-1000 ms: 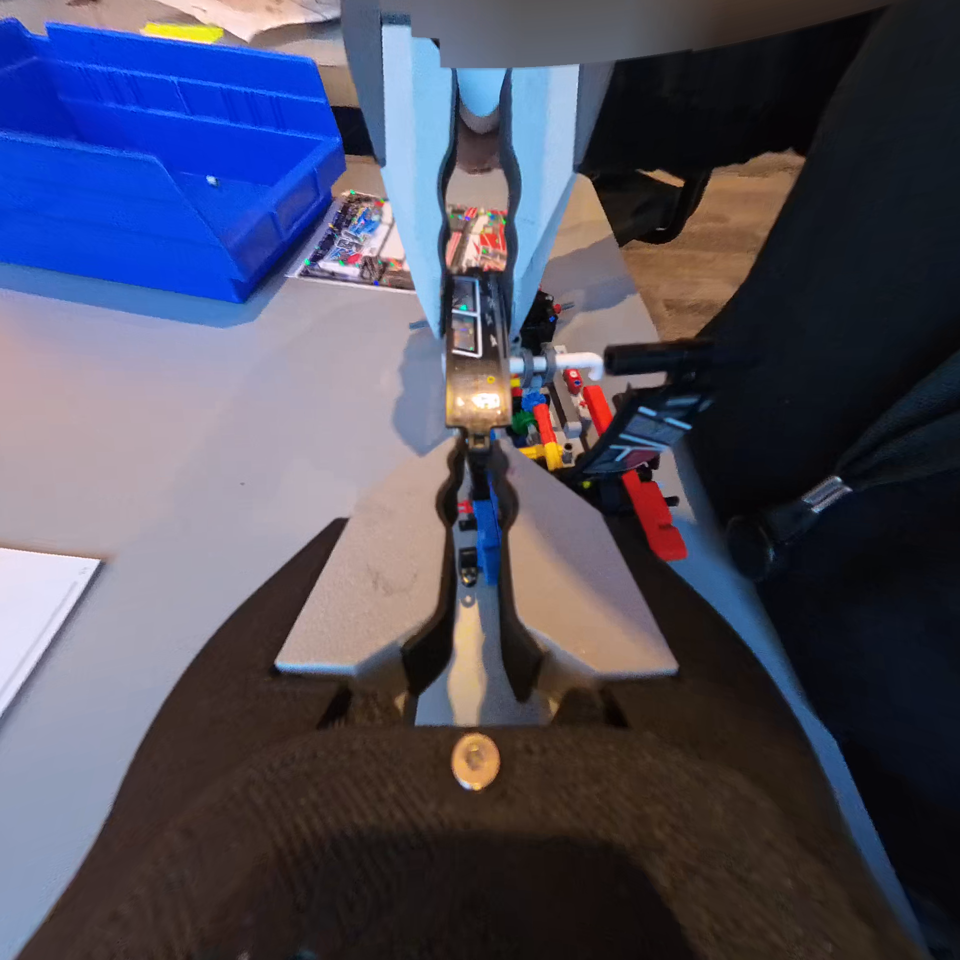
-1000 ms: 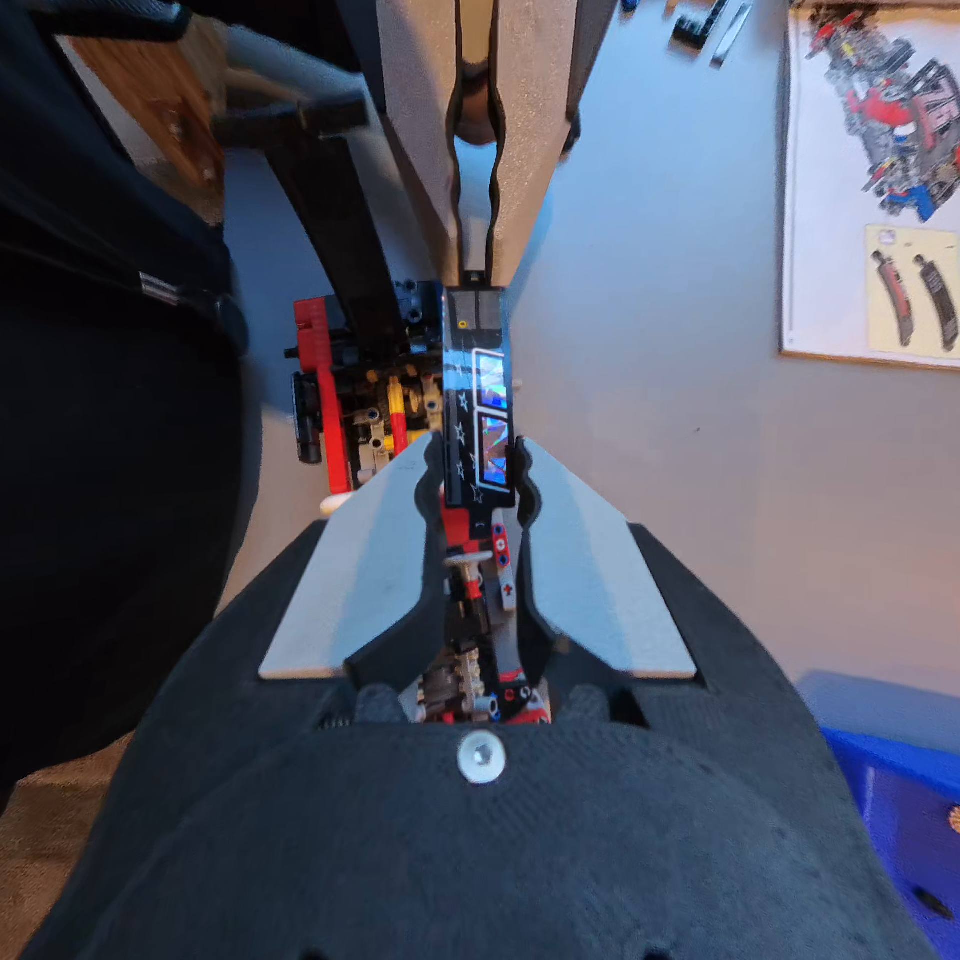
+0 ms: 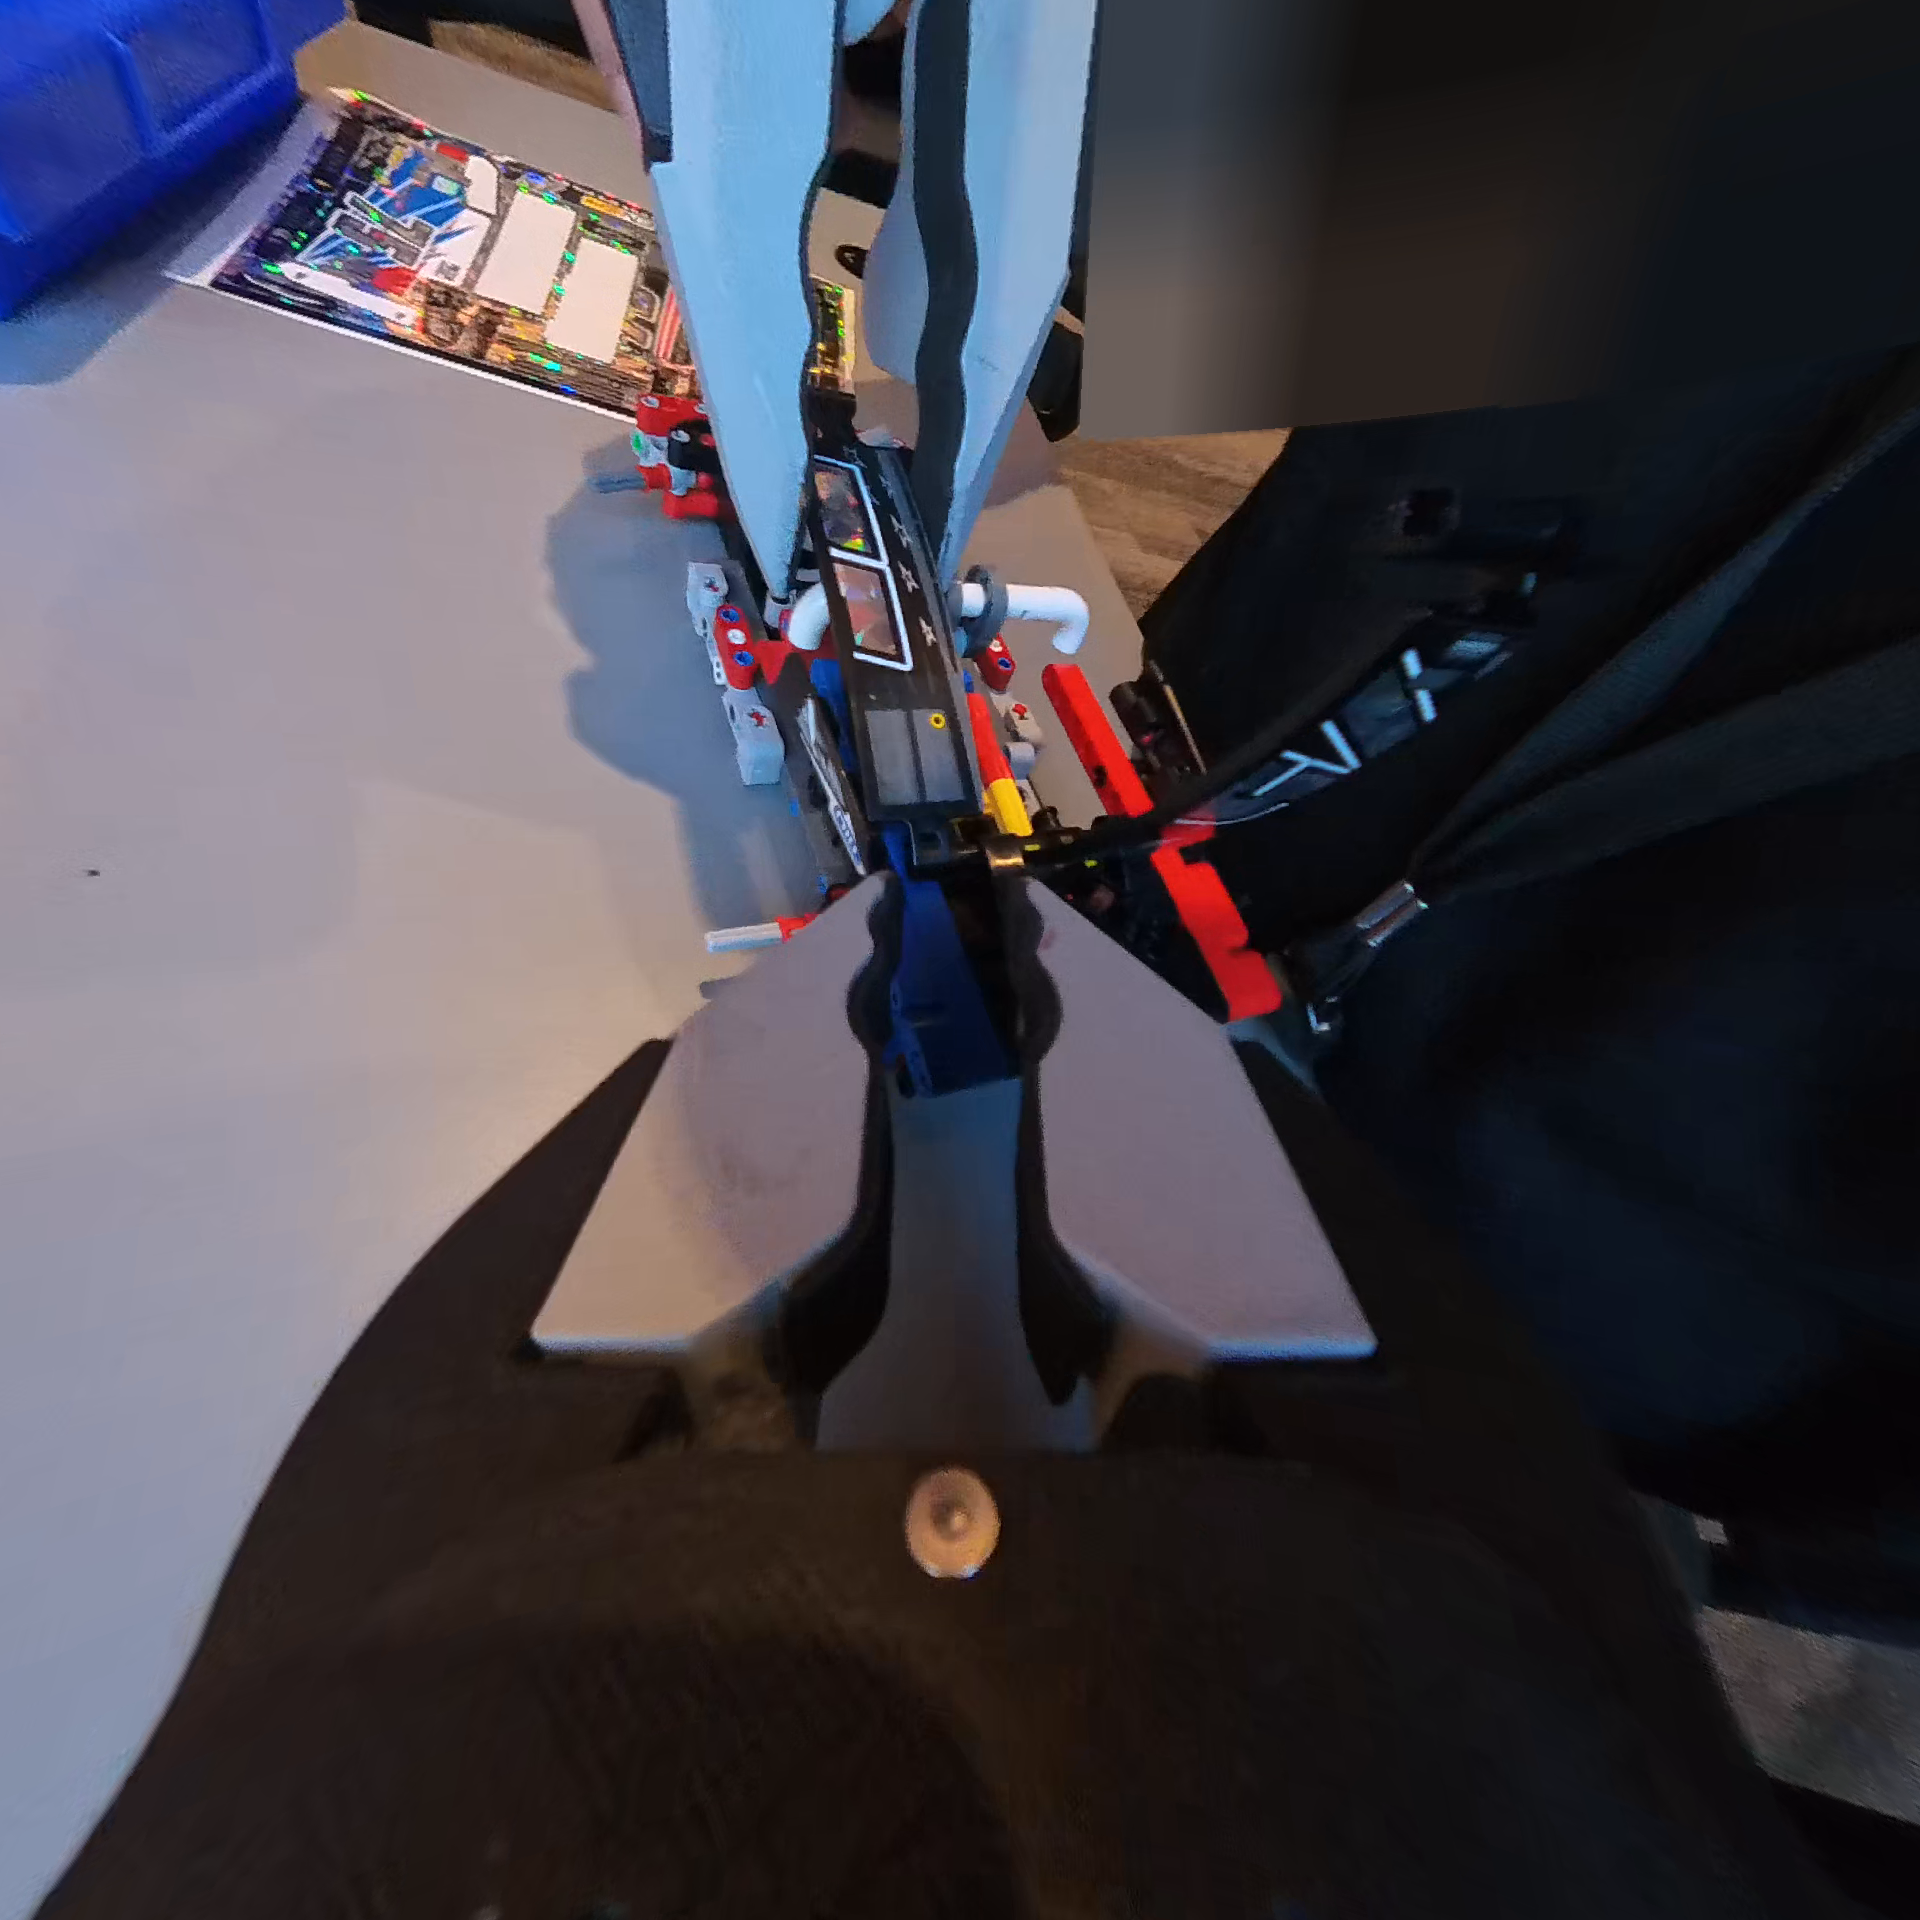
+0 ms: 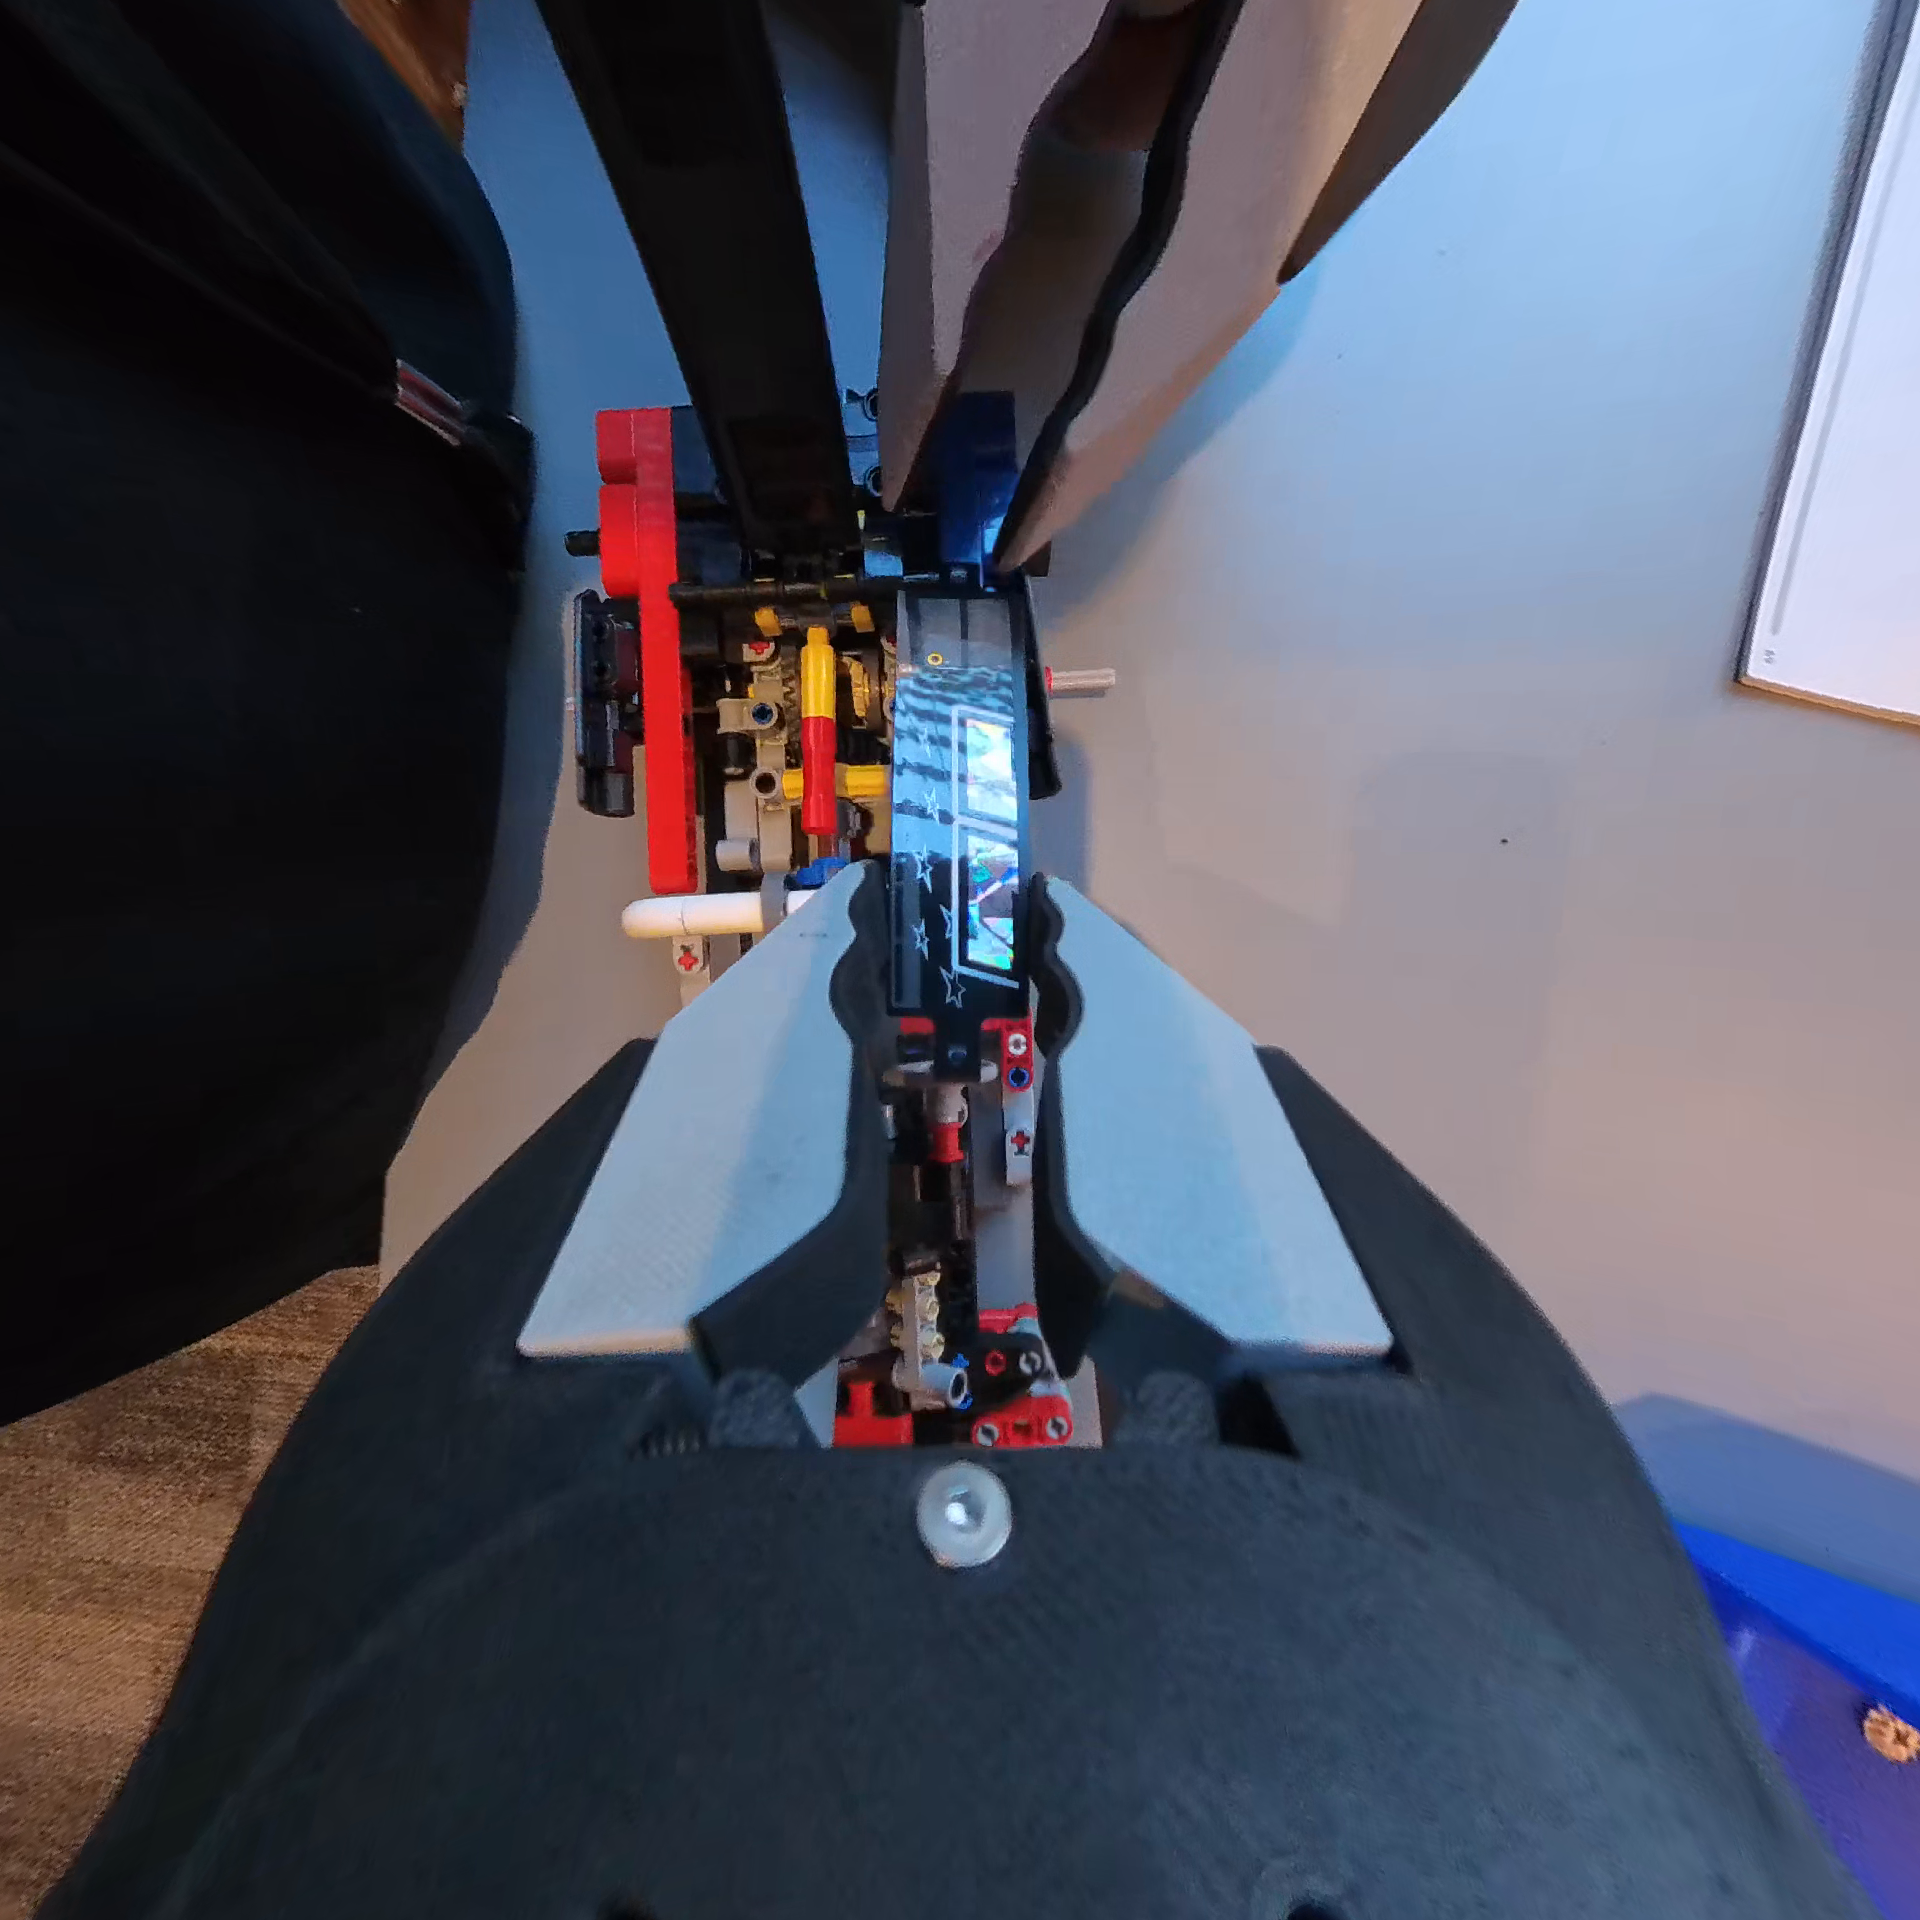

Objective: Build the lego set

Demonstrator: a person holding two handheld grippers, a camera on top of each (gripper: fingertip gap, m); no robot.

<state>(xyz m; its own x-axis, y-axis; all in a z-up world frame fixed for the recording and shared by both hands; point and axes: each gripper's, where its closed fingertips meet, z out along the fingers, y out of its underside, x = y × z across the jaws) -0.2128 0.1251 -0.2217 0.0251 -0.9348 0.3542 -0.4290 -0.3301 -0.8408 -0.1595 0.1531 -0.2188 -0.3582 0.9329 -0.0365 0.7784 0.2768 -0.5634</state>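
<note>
The lego model, a car frame with red beams [image 3: 1101, 748] and yellow, grey and black parts, sits on the grey table [image 3: 312, 831] near its edge. My left gripper [image 3: 951, 935] is shut on a blue part [image 3: 940, 1008] at the model's near end. My right gripper [image 4: 956, 935] is shut on the long black stickered panel [image 4: 956, 821] that runs along the model's top. Each gripper shows in the other's view: the right [image 3: 873, 509] on the panel [image 3: 883, 665], the left [image 4: 956, 509] on the blue part [image 4: 977, 457]. The red beam also shows in the right wrist view [image 4: 665, 675].
A blue bin [image 3: 104, 135] and a shiny sticker sheet [image 3: 468, 260] lie at the back left. A white booklet [image 4: 1849, 416] lies on the table [image 4: 1455, 831]; the bin's corner [image 4: 1818, 1610] is near. A person in dark clothes [image 4: 208, 727] sits close against the table edge beside the model. Spacing between my two grippers at the tips: around 7 cm.
Both grippers have kept their hold. The model now shows larger and tilted in both views, and my left jaws now grip the blue part more fully.
</note>
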